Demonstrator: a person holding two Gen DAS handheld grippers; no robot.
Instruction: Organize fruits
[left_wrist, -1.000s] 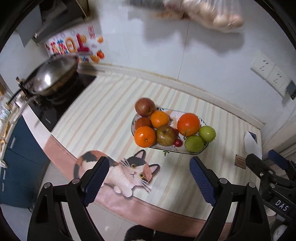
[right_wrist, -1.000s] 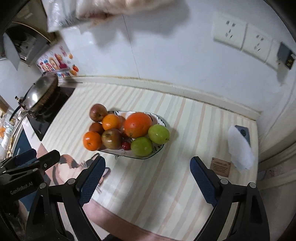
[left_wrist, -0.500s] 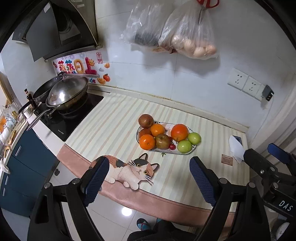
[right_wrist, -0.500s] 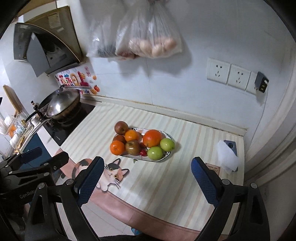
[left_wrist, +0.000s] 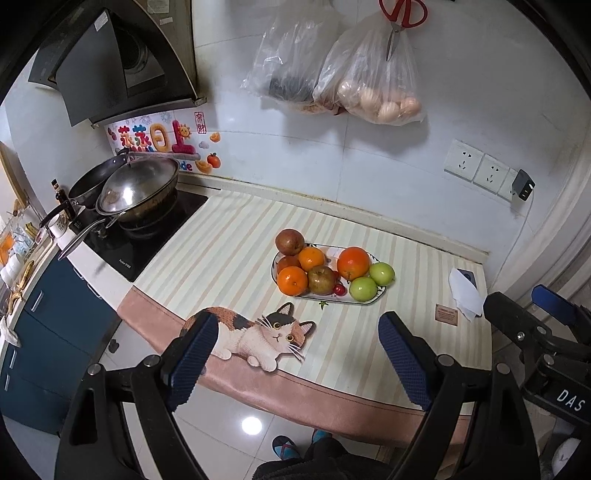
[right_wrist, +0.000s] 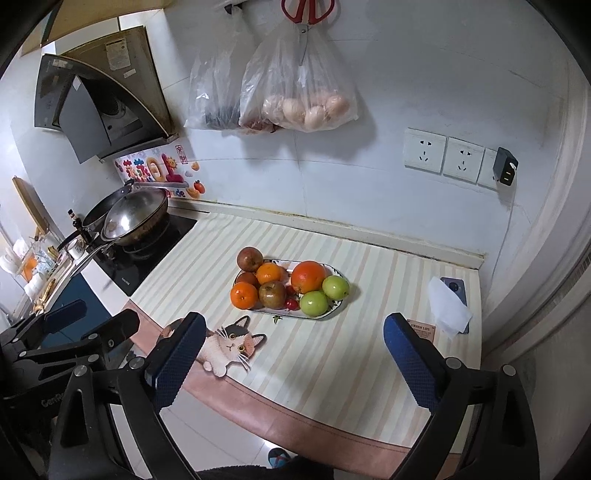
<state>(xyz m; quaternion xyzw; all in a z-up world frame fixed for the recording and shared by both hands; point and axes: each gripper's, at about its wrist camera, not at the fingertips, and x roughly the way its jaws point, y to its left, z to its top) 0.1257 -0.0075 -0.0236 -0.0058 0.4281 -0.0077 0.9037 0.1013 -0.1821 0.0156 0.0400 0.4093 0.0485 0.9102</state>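
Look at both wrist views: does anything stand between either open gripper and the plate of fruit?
Nothing visible does. The left gripper and right gripper are both open, held back near the counter's front edge. Between them and the plate of fruit lies only the flat striped mat with its printed cat.

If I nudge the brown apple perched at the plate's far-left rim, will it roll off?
Probably: the brown apple is round and sits at the plate edge, seemingly leaning on the orange. Its skin looks smooth, so it may slip. The striped mat may slow it.
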